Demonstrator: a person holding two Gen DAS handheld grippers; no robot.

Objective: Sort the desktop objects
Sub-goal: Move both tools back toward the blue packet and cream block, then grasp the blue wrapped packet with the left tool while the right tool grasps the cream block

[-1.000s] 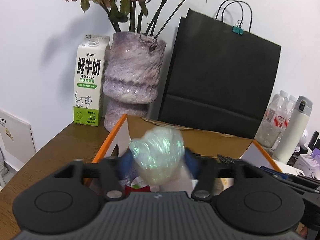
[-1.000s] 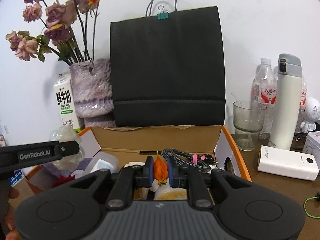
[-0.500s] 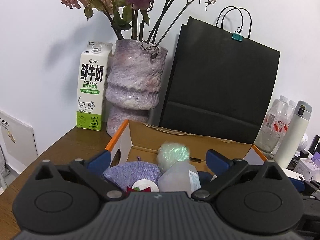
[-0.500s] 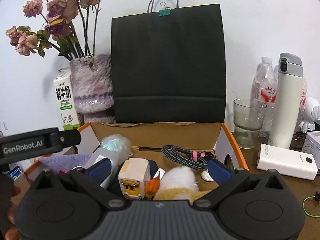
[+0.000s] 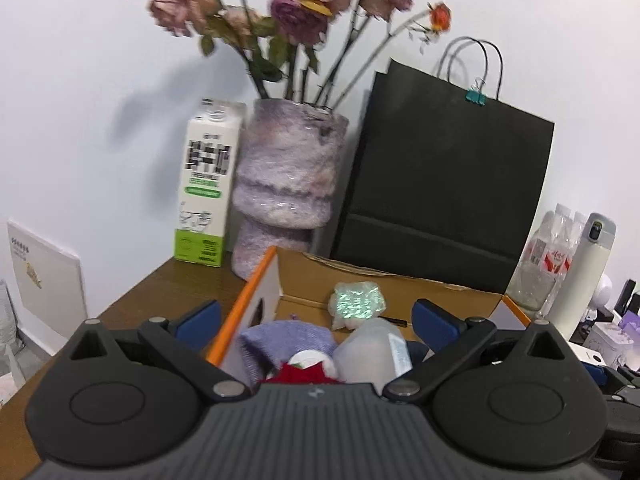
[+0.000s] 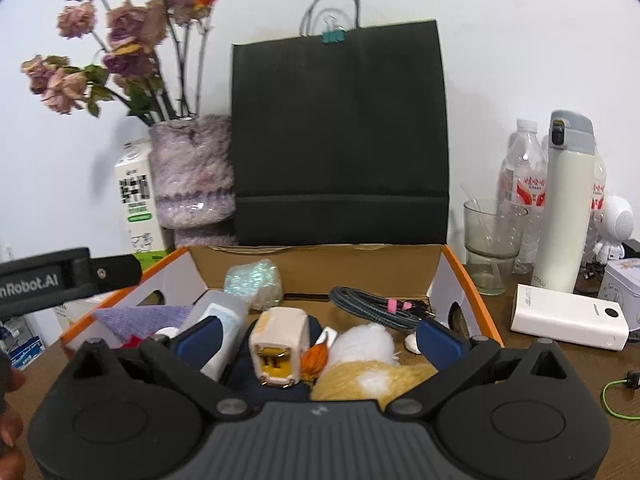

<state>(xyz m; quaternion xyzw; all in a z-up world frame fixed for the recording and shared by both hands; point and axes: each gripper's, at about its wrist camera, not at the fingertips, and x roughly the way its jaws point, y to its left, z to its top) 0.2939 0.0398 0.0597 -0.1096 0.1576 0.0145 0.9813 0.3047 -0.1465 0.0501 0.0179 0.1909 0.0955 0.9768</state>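
An open cardboard box (image 6: 316,258) with orange edges holds several items: an iridescent wrapped lump (image 6: 253,283), a translucent bottle (image 6: 222,320), a purple cloth (image 6: 140,316), a beige charger block (image 6: 280,340), a braided cable (image 6: 372,306) and a white and yellow plush toy (image 6: 368,364). My right gripper (image 6: 320,338) is open and empty above the box's front. My left gripper (image 5: 318,318) is open and empty over the box's left side (image 5: 256,300). The lump (image 5: 356,304), bottle (image 5: 372,356) and cloth (image 5: 288,340) show between its fingers.
Behind the box stand a black paper bag (image 6: 340,140), a purple vase of dried roses (image 5: 286,192) and a milk carton (image 5: 206,184). To the right are a glass (image 6: 490,246), water bottles (image 6: 520,176), a white flask (image 6: 566,204) and a white power bank (image 6: 568,316).
Both grippers opened about a second ago. The left let go of the iridescent lump and the right let go of the orange-tipped plush; both items now lie in the box. Both grippers have pulled back slightly.
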